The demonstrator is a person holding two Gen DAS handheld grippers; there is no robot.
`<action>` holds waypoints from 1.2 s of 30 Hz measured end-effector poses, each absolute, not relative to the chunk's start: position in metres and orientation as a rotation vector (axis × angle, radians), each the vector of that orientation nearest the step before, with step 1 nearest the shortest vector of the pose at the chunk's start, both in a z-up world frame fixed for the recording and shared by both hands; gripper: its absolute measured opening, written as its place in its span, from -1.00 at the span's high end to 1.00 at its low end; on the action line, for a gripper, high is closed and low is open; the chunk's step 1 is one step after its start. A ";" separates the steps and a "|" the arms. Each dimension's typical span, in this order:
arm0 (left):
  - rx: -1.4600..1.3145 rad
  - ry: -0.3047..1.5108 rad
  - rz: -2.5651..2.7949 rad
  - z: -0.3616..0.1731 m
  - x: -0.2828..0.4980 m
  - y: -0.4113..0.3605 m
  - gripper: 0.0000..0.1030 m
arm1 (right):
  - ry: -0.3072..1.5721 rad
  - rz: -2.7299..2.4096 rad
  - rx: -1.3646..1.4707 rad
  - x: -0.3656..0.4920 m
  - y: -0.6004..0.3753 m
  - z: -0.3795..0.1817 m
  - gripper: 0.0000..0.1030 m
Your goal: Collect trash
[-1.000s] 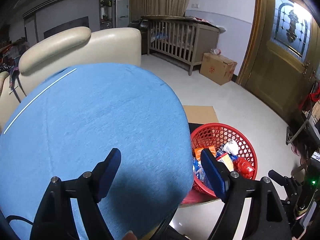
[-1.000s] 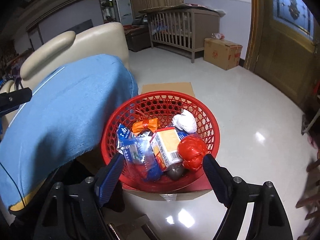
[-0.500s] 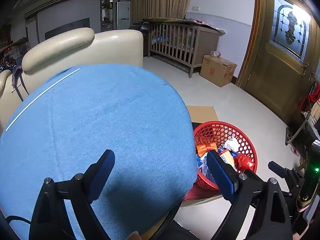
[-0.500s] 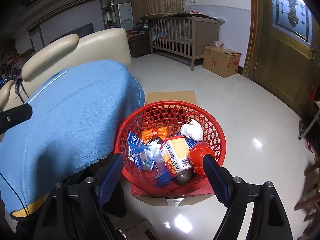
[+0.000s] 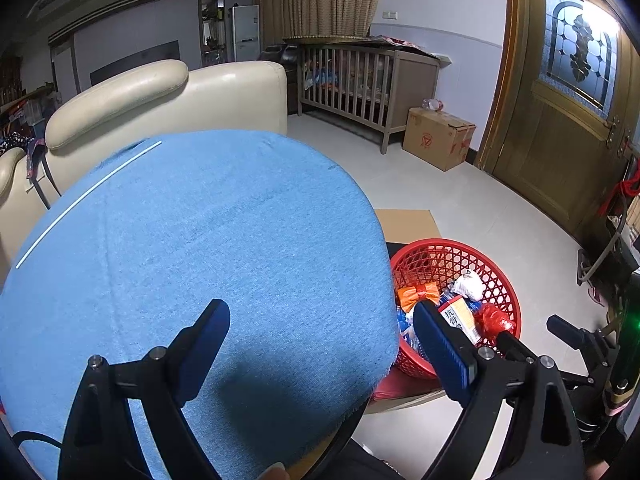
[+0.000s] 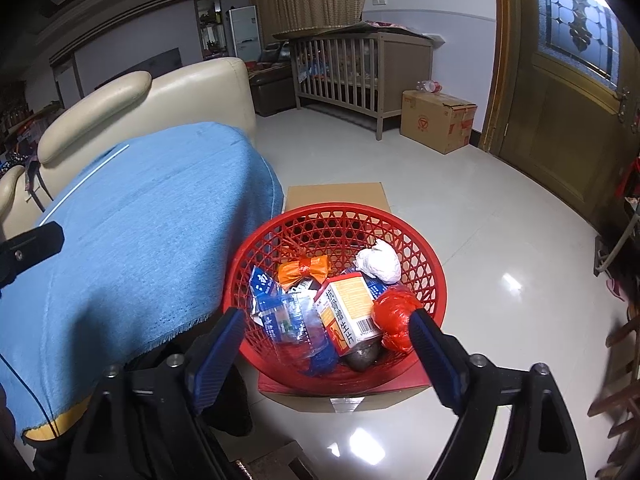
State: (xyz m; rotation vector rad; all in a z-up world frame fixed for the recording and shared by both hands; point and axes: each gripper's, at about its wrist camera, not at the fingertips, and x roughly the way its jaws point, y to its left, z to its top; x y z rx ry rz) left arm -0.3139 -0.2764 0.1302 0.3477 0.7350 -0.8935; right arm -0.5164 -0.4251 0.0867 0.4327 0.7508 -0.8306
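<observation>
Round red plastic lattice basket [image 6: 434, 280] of trash stands at the blue cloth-covered table's [image 5: 192, 248] four o'clock. Left gripper [image 5: 320, 334] is wide and empty above the cloth; right gripper [image 6: 324, 338], jaws opening, is empty over the basket.

Cream sofa [image 5: 168, 96] behind blue cloth [image 5: 200, 260]; crib [image 6: 360, 64], cardboard box [image 6: 438, 120] nr door [image 6: 568, 92].

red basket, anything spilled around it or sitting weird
Nothing looks spilled: the trash, including the carton, orange wrapper and white wad, is all inside the red basket. One oddity: the basket sits on a cardboard box, not on the floor, close beside the blue cloth.
</observation>
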 end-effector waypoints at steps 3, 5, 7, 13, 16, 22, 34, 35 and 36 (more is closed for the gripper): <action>0.339 0.741 -0.898 0.131 -0.313 -0.275 -0.81 | 0.747 -0.832 0.425 -0.515 -0.425 0.089 -0.73; 0.339 0.747 -0.900 0.130 -0.312 -0.275 -0.81 | 0.745 -0.836 0.420 -0.514 -0.425 0.090 -0.76; 0.345 0.743 -0.899 0.130 -0.313 -0.275 -0.81 | 0.743 -0.838 0.419 -0.515 -0.426 0.090 -0.86; 0.352 0.745 -0.902 0.129 -0.314 -0.276 -0.81 | 0.746 -0.840 0.415 -0.515 -0.427 0.090 -0.86; 0.353 0.745 -0.901 0.129 -0.314 -0.276 -0.81 | 0.753 -0.840 0.413 -0.514 -0.426 0.089 -0.86; 0.363 0.739 -0.903 0.128 -0.316 -0.277 -0.81 | 0.754 -0.842 0.410 -0.515 -0.426 0.089 -0.87; 0.370 0.753 -0.942 0.126 -0.318 -0.279 -0.81 | 0.758 -0.844 0.419 -0.517 -0.428 0.087 -0.87; 0.371 0.748 -0.943 0.126 -0.320 -0.279 -0.81 | 0.758 -0.844 0.419 -0.517 -0.428 0.087 -0.87; 0.374 0.746 -0.944 0.126 -0.320 -0.279 -0.81 | 0.758 -0.844 0.420 -0.517 -0.428 0.087 -0.87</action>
